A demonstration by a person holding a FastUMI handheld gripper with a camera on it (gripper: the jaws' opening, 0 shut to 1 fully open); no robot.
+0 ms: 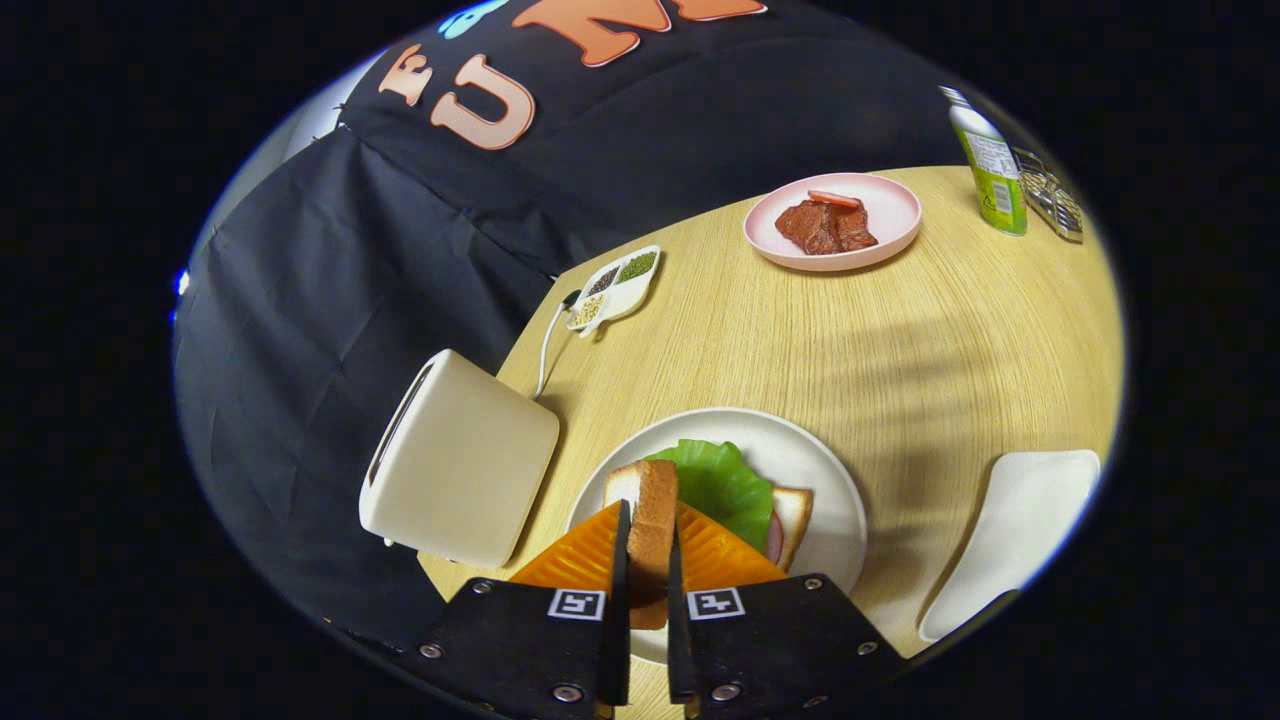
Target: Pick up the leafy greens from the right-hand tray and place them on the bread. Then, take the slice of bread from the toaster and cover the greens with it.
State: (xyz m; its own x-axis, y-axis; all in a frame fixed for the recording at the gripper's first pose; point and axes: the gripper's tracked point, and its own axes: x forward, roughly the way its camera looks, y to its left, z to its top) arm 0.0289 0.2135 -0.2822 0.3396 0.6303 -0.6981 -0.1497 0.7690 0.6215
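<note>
My gripper (648, 545) is shut on a slice of bread (650, 515), held on edge between both fingers, above the near rim of a white round plate (838, 480). On that plate lie the leafy greens (722, 485), spread over a lower slice of bread (794, 518) with a bit of red and white filling peeking out at its side. The held slice stands just left of the greens and hides part of them. The cream toaster (465, 468) sits to the left of the plate, its slot facing away to the left.
A white tray (1015, 535) lies to the right of the plate. At the table's far side are a pink plate (880, 240) with meat slices and a tomato piece, a green bottle (990, 165), a metal rack (1050, 195) and a divided dish of beans (615, 287).
</note>
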